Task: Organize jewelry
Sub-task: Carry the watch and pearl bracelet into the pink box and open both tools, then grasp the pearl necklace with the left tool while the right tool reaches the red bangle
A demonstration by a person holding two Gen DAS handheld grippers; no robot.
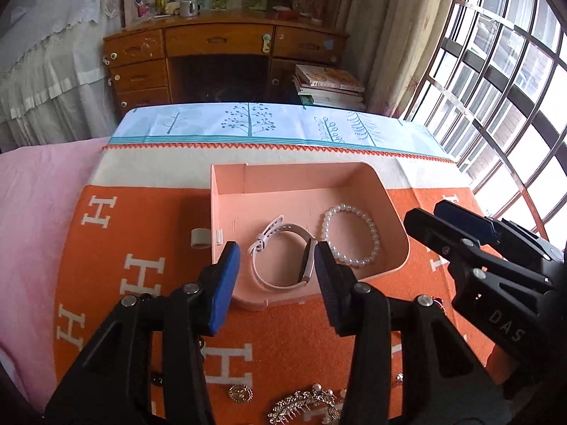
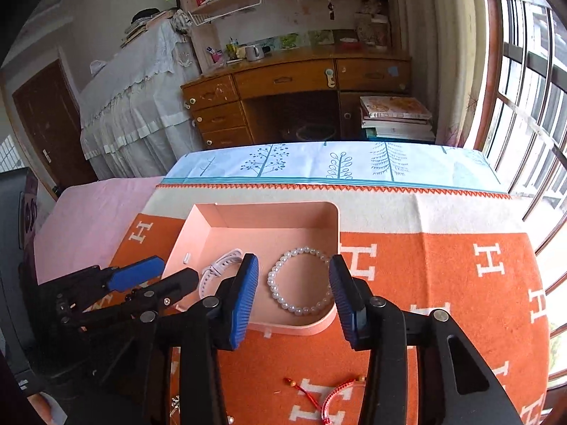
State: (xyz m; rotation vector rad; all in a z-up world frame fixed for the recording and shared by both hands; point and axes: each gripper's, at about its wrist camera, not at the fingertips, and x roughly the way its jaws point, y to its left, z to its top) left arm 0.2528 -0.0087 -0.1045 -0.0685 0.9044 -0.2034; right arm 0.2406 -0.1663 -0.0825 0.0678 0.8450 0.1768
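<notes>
A pink box [image 1: 301,175] [image 2: 269,216] lies open on the orange blanket. Inside it lie a watch [image 1: 307,260] [image 2: 216,269] with a pale strap and, to its right, a white pearl bracelet [image 1: 374,232] [image 2: 273,285]. My left gripper [image 1: 276,248] [image 2: 177,271] hovers over the box's near edge above the watch, open, with nothing between its blue pads. My right gripper [image 2: 294,260] [image 1: 425,212] hangs over the bracelet, also open and holding nothing. Neither gripper touches the jewelry.
On the blanket [image 2: 443,283] near me lie a red string bracelet [image 2: 333,396], a silver hair comb [image 1: 304,403] and a round brooch [image 1: 241,393]. A small beige loop [image 1: 200,239] sits left of the box. A wooden desk [image 1: 219,39] stands beyond the table.
</notes>
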